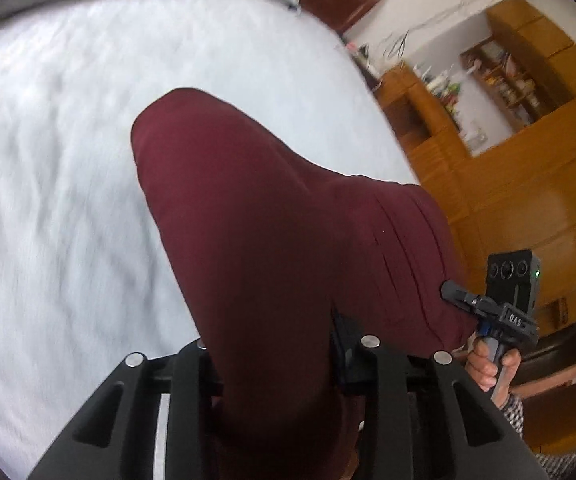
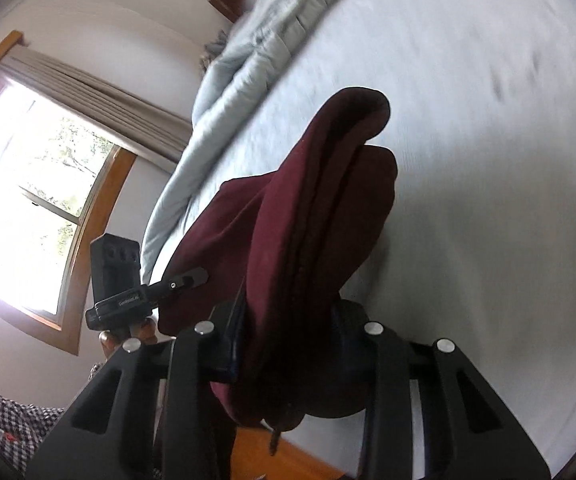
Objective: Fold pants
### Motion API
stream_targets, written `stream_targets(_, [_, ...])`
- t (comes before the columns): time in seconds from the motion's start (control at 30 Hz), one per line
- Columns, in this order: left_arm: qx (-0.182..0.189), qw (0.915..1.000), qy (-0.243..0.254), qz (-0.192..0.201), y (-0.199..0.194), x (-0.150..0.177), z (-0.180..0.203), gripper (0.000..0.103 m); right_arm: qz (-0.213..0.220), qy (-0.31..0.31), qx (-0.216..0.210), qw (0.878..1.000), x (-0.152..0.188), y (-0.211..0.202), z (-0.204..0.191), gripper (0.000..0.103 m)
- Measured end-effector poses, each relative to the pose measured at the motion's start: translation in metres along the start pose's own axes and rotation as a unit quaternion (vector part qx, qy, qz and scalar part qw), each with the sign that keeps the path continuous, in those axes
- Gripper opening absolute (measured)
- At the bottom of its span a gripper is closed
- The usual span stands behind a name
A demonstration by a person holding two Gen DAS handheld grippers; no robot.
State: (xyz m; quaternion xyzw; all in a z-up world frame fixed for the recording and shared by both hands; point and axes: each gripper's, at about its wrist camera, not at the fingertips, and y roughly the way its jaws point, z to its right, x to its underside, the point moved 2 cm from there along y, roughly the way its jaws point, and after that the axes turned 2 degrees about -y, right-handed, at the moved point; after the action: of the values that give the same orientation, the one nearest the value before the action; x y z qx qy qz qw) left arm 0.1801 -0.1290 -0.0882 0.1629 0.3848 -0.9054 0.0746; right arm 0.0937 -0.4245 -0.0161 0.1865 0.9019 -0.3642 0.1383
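While both claws, left claw (image 1: 276, 364) and right claw (image 2: 288, 344), clamp bunched maroon pants (image 1: 256, 208) raised above bed (image 1: 68, 160), avoid uneven pulling: thick folds may slip free.

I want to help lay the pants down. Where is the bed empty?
The white bed sheet looks bare left of and beyond the dark red pants, up to the rumpled pale blue-grey quilt at the far end. It is crowded near the bed's edge, where the left gripper and right gripper both clamp the pants.
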Motion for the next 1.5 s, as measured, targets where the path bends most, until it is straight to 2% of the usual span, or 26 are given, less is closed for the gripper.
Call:
stream_targets(0.07, [-0.014, 0.9994, 0.023, 0.020, 0.006, -0.023, 0.002, 0.032, 0.011, -0.011, 0.007, 1.000, -0.022, 0.004, 0.001, 0.033])
stream_targets(0.13, [-0.027, 0.9990, 0.025, 0.025, 0.017, -0.039, -0.001, 0.033, 0.012, -0.013, 0.020, 1.000, -0.041, 0.018, 0.014, 0.033])
stream_targets(0.2, [-0.041, 0.9990, 0.011, 0.012, 0.036, -0.048, -0.020, 0.034, 0.001, 0.006, 0.035, 0.999, -0.050, 0.038, 0.035, 0.034])
stream_targets(0.23, [-0.058, 0.9983, 0.004, -0.006, 0.051, -0.051, -0.031, 0.034, -0.007, 0.018, 0.041, 0.999, -0.051, 0.047, 0.044, 0.034])
stream_targets(0.3, [-0.094, 0.9947, -0.004, -0.042, 0.077, -0.050, -0.051, 0.037, -0.042, 0.027, 0.081, 0.995, -0.048, 0.074, 0.066, 0.035])
stream_targets(0.33, [-0.104, 0.9934, -0.006, -0.048, 0.085, -0.049, -0.057, 0.040, -0.052, 0.024, 0.107, 0.993, -0.044, 0.083, 0.074, 0.039])
stream_targets(0.37, [-0.100, 0.9938, -0.009, -0.047, 0.088, -0.047, -0.062, 0.044, -0.053, 0.025, 0.116, 0.991, -0.041, 0.087, 0.083, 0.045])
stream_targets(0.4, [-0.091, 0.9948, -0.011, -0.044, 0.088, -0.046, -0.067, 0.046, -0.045, 0.043, 0.102, 0.993, -0.038, 0.085, 0.092, 0.046])
stream_targets(0.43, [-0.088, 0.9951, -0.008, -0.044, 0.087, -0.045, -0.067, 0.047, -0.041, 0.054, 0.088, 0.994, -0.035, 0.084, 0.096, 0.049])
stream_targets(0.47, [-0.088, 0.9951, -0.005, -0.044, 0.087, -0.046, -0.065, 0.051, -0.038, 0.056, 0.085, 0.994, -0.033, 0.081, 0.098, 0.055])
stream_targets(0.5, [-0.093, 0.9948, -0.004, -0.042, 0.082, -0.039, -0.066, 0.057, -0.036, 0.053, 0.093, 0.994, -0.031, 0.078, 0.097, 0.058])
stream_targets(0.57, [-0.094, 0.9948, -0.004, -0.038, 0.063, -0.026, -0.075, 0.060, -0.034, 0.047, 0.108, 0.992, -0.030, 0.068, 0.090, 0.059])
stream_targets(0.63, [-0.124, 0.9921, -0.006, -0.023, 0.044, -0.022, -0.071, 0.060, -0.017, 0.030, 0.124, 0.992, -0.029, 0.050, 0.073, 0.059])
stream_targets(0.73, [-0.189, 0.9809, 0.022, 0.041, 0.000, -0.017, -0.049, 0.058, 0.005, -0.028, 0.140, 0.990, -0.033, 0.023, 0.029, 0.057])
stream_targets(0.8, [-0.169, 0.9819, 0.046, 0.073, -0.018, -0.015, -0.025, 0.060, 0.012, -0.060, 0.109, 0.992, -0.039, 0.016, 0.000, 0.056])
stream_targets(0.93, [-0.125, 0.9892, 0.056, 0.051, -0.008, -0.014, -0.002, 0.060, -0.005, -0.090, 0.098, 0.991, -0.048, 0.038, -0.025, 0.051])
stream_targets(1.07, [-0.153, 0.9864, 0.056, 0.024, 0.017, -0.002, -0.010, 0.060, -0.034, -0.068, 0.115, 0.991, -0.026, 0.058, -0.008, 0.048])
stream_targets(1.13, [-0.157, 0.9853, 0.062, 0.024, 0.024, 0.004, -0.018, 0.060, -0.040, -0.053, 0.142, 0.988, -0.016, 0.065, 0.008, 0.042])
stream_targets(1.3, [-0.173, 0.9812, 0.084, 0.016, 0.045, 0.008, -0.018, 0.058, -0.032, -0.011, 0.141, 0.989, 0.010, 0.062, 0.036, 0.029])
stream_targets(1.37, [-0.180, 0.9789, 0.094, 0.022, 0.048, 0.011, -0.017, 0.059, -0.028, -0.010, 0.148, 0.989, 0.011, 0.067, 0.036, 0.028])
stream_targets(1.47, [-0.178, 0.9798, 0.085, 0.031, 0.041, 0.012, -0.012, 0.059, -0.020, -0.007, 0.153, 0.988, 0.011, 0.064, 0.031, 0.030])
stream_targets(1.5, [-0.183, 0.9791, 0.083, 0.035, 0.039, 0.013, -0.009, 0.062, -0.011, -0.006, 0.150, 0.989, 0.011, 0.060, 0.028, 0.036])
